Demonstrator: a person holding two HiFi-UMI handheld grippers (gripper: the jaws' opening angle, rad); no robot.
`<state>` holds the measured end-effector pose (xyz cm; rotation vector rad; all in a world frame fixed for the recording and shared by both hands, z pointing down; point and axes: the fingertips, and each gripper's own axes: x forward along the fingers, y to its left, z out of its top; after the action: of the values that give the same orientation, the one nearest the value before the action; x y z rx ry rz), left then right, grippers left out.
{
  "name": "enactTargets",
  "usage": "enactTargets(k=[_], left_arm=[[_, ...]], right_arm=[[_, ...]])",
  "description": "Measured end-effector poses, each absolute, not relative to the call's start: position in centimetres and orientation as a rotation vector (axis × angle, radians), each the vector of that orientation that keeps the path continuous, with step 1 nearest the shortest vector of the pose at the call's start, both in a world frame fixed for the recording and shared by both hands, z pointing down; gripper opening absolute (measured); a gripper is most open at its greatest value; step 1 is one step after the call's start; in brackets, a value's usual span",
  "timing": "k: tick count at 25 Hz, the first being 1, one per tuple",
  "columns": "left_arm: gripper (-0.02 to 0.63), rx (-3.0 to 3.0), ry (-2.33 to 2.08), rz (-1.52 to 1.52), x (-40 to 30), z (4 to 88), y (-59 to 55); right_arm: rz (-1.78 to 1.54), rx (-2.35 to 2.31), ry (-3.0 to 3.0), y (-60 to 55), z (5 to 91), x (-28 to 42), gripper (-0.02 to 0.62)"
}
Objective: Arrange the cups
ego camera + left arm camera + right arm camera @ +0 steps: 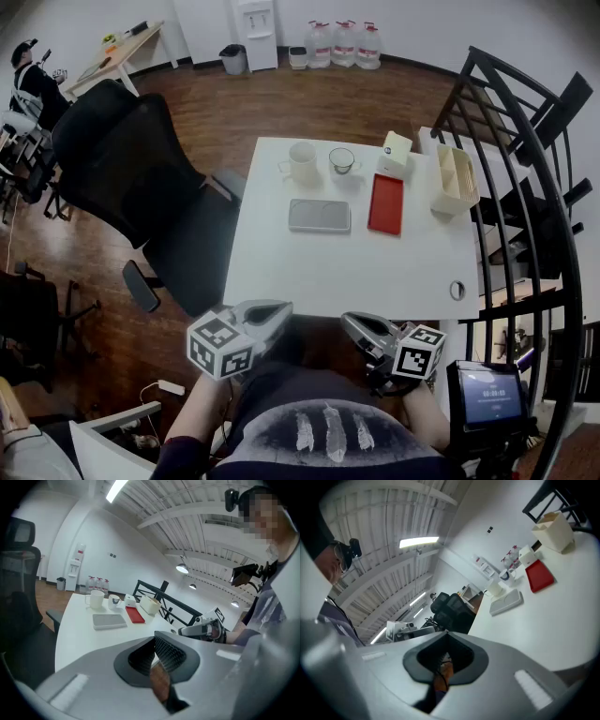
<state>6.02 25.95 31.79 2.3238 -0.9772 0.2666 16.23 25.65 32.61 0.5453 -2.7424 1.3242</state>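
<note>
White mug (302,161) and glass cup (342,159) side by side at 12 o'clock, far off. Mug nearer left gripper (267,317), cup nearer right gripper (364,330). Both shut, holding nothing.

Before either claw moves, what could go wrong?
The white ceramic mug and clear glass cup sit near the white table's far edge; a forward nudge could tip them off.
They stand close together, so gripping one could knock the other.
The left claw and right claw are shut; open before reaching.
</note>
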Motion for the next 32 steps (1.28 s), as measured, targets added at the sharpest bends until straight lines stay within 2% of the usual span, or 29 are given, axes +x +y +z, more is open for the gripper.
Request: enactTargets(k=[7, 15, 22, 27, 32], left_arm=[[0.015, 2.329, -1.101, 0.239, -2.8, 32.5, 17.0], [0.015, 2.384, -1.143, 0.387, -10.2, 33.5, 8.4], [0.015, 2.512, -1.19, 0.833, -12.0, 37.1, -2.4], [0.015, 2.542, -1.188, 1.097, -13.9, 41.0, -8.1], [0.017, 2.528, -0.99, 1.372, -14.0, 46.2, -12.8]], right_arm=[[1.235, 0.657, -2.738, 16.8, 32.6, 12.1, 0.005], [0.985, 0.669, -2.699, 8.6, 32.1, 6.5, 0.005], [0.702, 0.738, -2.661, -1.1, 32.9, 5.4, 0.005], [0.698, 0.733, -2.656, -4.4, 34.9, 4.5, 0.005], [0.757, 0.723, -2.616, -7.6, 37.6, 4.7, 0.005]])
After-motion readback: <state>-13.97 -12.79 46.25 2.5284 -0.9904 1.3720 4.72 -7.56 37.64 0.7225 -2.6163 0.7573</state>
